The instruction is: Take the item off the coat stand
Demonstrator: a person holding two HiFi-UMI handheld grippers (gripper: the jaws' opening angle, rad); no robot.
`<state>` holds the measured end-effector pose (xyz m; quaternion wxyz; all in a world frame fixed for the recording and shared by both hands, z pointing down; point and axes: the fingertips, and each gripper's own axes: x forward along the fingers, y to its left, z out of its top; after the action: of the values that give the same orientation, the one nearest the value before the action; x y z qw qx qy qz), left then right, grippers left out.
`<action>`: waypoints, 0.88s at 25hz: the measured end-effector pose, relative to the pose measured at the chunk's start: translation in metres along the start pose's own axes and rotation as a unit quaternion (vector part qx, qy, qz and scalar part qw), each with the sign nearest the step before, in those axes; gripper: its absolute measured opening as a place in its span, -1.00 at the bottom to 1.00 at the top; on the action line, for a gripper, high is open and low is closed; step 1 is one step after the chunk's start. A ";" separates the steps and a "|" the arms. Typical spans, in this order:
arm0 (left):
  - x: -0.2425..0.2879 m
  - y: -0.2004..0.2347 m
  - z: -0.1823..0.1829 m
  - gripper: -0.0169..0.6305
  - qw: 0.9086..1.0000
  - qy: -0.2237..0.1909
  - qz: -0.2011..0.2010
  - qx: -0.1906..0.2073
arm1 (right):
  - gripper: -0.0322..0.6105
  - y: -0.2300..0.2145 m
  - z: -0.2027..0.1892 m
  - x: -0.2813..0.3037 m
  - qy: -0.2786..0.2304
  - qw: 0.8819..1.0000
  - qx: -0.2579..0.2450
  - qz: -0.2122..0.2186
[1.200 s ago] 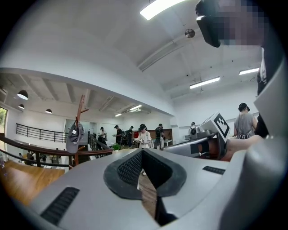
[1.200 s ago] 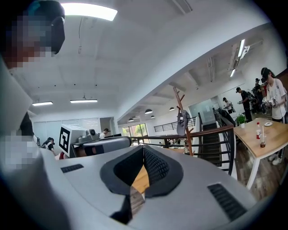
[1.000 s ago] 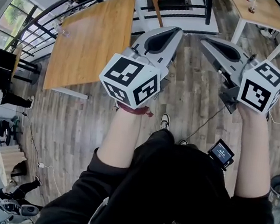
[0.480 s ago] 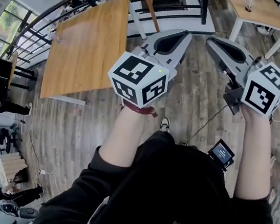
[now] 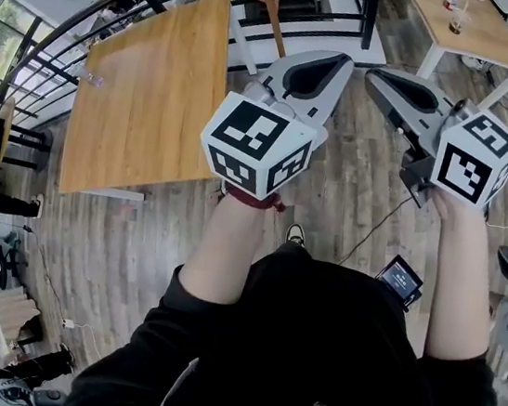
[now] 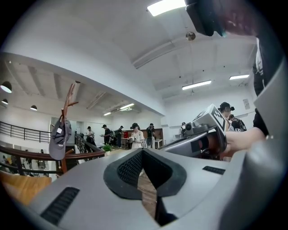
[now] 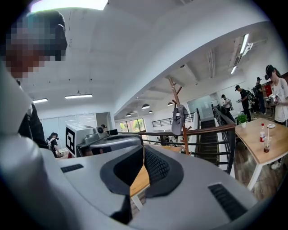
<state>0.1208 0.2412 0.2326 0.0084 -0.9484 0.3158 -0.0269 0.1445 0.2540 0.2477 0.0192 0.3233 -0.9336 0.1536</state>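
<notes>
A grey cap (image 6: 59, 139) hangs on a brown wooden coat stand (image 6: 67, 101) by a railing, at the left of the left gripper view. In the right gripper view the same cap (image 7: 178, 117) and coat stand (image 7: 184, 134) are ahead, right of centre and some way off. My left gripper (image 5: 342, 62) and right gripper (image 5: 375, 75) are held side by side in front of the person, above the floor. The jaws of both are shut with nothing between them. Each shows in its own view: left gripper (image 6: 142, 152), right gripper (image 7: 143, 147).
A large wooden table (image 5: 149, 79) stands to the left. A black railing (image 5: 309, 8) with a stairway runs ahead. A second table (image 7: 265, 143) at the right carries a bottle and a cup. Several people stand in the background.
Both grippers have risen slightly and the left one has shifted right in the head view. The floor and table have slid left and down. The jaws stay shut.
</notes>
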 end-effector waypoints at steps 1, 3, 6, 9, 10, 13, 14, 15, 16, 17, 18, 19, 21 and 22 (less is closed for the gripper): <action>0.001 0.009 0.000 -0.93 1.000 -0.001 -0.002 -0.005 | -0.84 -0.002 0.003 0.008 0.003 1.000 -0.002 0.000; 0.004 0.025 -0.001 -0.93 1.000 0.001 -0.008 -0.010 | -0.85 -0.004 0.010 0.022 0.009 1.000 -0.004 -0.001; 0.010 0.045 -0.003 -0.93 1.000 0.003 -0.019 -0.009 | -0.85 -0.012 0.016 0.043 0.015 1.000 -0.006 -0.011; 0.015 0.070 -0.001 -0.93 1.000 0.003 -0.022 -0.007 | -0.85 -0.019 0.022 0.061 0.018 1.000 -0.008 -0.022; 0.016 0.076 -0.001 -0.93 1.000 0.003 -0.025 -0.007 | -0.85 -0.021 0.023 0.066 0.021 0.999 -0.007 -0.025; 0.019 0.088 -0.003 -0.93 0.999 0.005 -0.039 -0.009 | -0.85 -0.025 0.026 0.079 0.030 0.999 -0.006 -0.033; 0.021 0.091 -0.005 -0.93 0.999 0.007 -0.044 -0.009 | -0.85 -0.026 0.027 0.083 0.031 0.999 -0.006 -0.035; 0.022 0.093 -0.008 -0.93 0.999 0.008 -0.049 -0.010 | -0.85 -0.027 0.028 0.086 0.031 0.999 -0.006 -0.036; 0.023 0.095 -0.010 -0.93 0.998 0.010 -0.053 -0.011 | -0.85 -0.028 0.028 0.089 0.031 0.999 -0.005 -0.038; 0.023 0.096 -0.011 -0.93 0.998 0.011 -0.058 -0.012 | -0.85 -0.029 0.028 0.092 0.031 0.999 -0.004 -0.040; 0.024 0.097 -0.012 -0.93 0.998 0.010 -0.062 -0.013 | -0.85 -0.030 0.029 0.094 0.031 0.999 -0.002 -0.042; 0.025 0.099 -0.011 -0.93 0.998 0.008 -0.063 -0.014 | -0.85 -0.031 0.031 0.096 0.030 0.999 -0.001 -0.043; 0.024 0.102 -0.010 -0.93 0.998 0.005 -0.064 -0.015 | -0.85 -0.030 0.033 0.100 0.029 0.999 -0.001 -0.043; 0.022 0.103 -0.010 -0.93 0.998 0.004 -0.063 -0.016 | -0.85 -0.030 0.034 0.101 0.029 0.999 0.000 -0.043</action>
<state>0.0764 0.1454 0.2399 -0.0094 -0.9663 0.2559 -0.0267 0.0853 0.1614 0.2375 0.0527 0.3587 -0.9178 0.1618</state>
